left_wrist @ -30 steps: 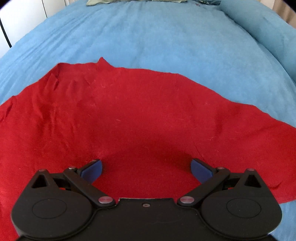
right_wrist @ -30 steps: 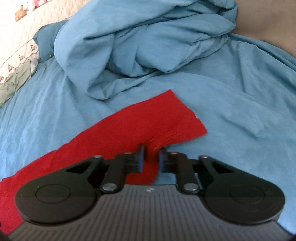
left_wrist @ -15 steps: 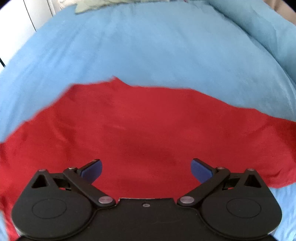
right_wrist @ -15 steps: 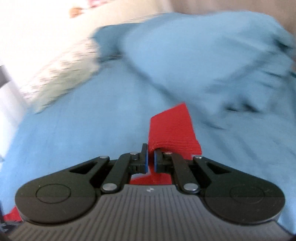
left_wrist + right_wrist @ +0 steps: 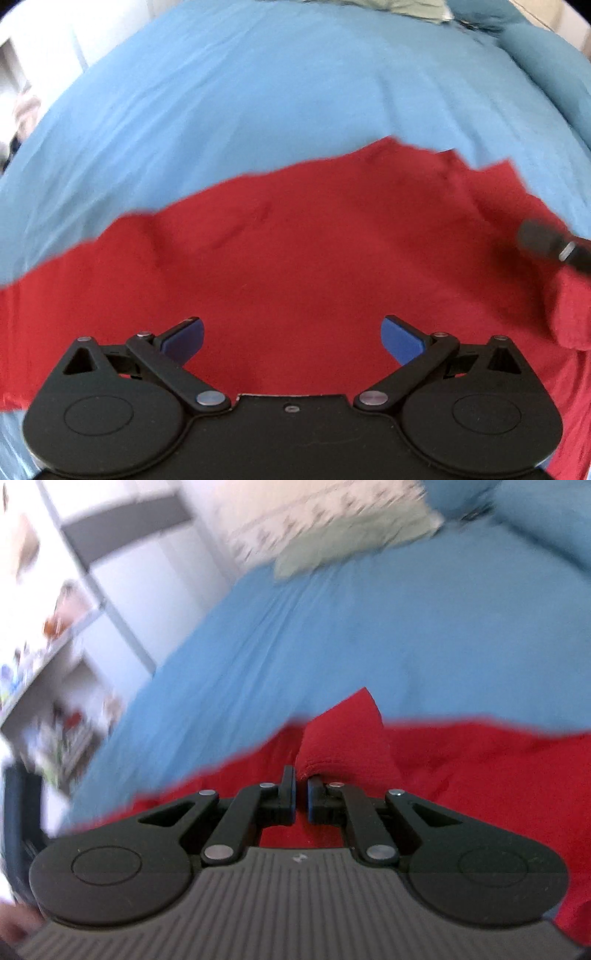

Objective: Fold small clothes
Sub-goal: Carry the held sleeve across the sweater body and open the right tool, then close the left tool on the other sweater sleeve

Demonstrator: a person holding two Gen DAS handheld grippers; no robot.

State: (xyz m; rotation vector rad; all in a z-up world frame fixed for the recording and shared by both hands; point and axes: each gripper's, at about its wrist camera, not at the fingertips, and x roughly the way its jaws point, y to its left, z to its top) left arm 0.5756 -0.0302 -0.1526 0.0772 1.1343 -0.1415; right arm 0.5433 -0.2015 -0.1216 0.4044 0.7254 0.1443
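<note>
The red garment (image 5: 295,258) lies spread across the blue bedsheet (image 5: 258,92). The left gripper (image 5: 291,334) hangs over it, its 2 blue-padded fingers (image 5: 400,338) spread wide apart, gripping nothing. At 3 o'clock, the right gripper (image 5: 301,794) has its fingers pinched on a raised fold of the red garment.

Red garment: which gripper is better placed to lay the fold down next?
Right. The right gripper is shut on the red garment, its cuffed end raised over the body. The left gripper hangs open above the cloth, gripping nothing.
</note>
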